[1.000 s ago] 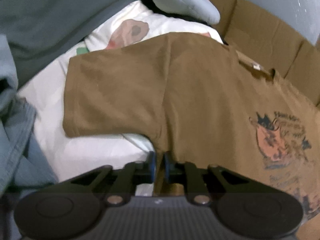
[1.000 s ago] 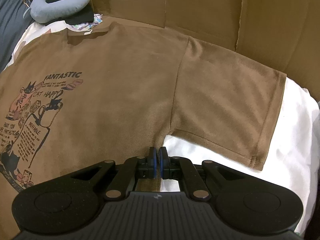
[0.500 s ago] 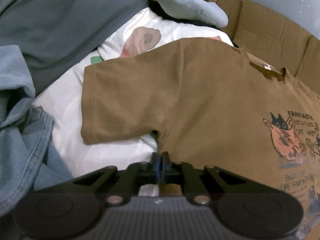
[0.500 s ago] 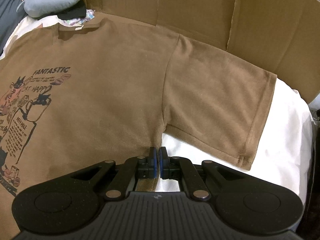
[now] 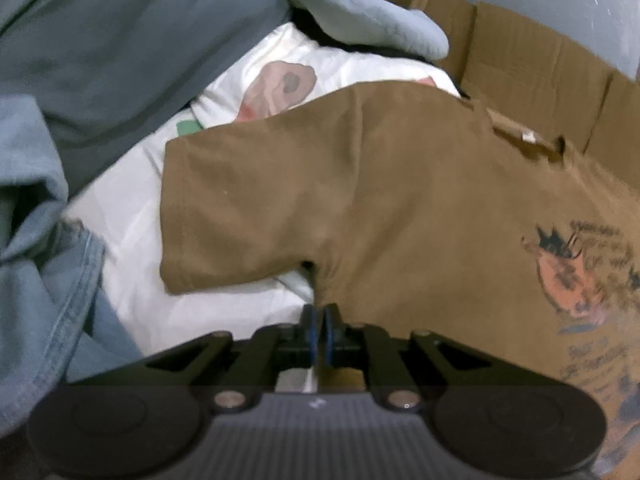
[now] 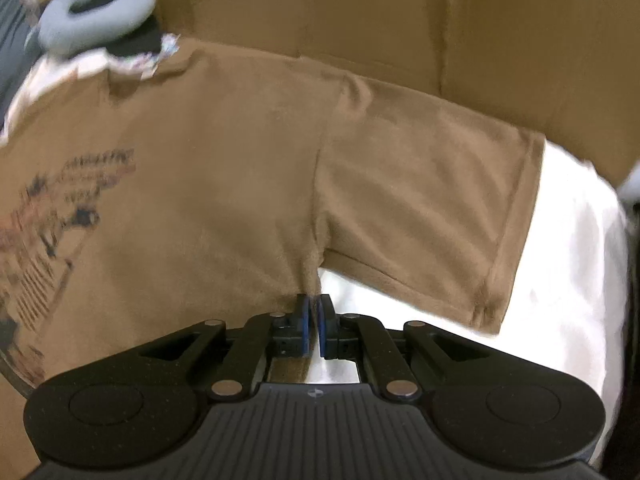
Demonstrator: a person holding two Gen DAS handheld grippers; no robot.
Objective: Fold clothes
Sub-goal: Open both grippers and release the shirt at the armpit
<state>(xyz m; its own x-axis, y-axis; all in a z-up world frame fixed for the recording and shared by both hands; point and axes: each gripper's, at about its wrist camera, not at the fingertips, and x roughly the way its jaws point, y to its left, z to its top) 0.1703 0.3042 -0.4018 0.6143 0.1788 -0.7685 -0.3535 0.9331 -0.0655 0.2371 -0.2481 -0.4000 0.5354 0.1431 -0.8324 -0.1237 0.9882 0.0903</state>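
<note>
The brown T-shirt (image 6: 224,184) lies flat, print up, on the white sheet (image 5: 132,216) of the bed, collar toward the cardboard wall (image 6: 400,20), its long axis running from me to that wall, sleeves out to the sides. My left claw (image 5: 319,322) and right claw (image 6: 314,316) sit at the two armpits, where I judge a side seam is easiest to take. Both have just been easing apart to a narrow gap; the fabric edge is still between the pads, barely pinched if at all
</note>
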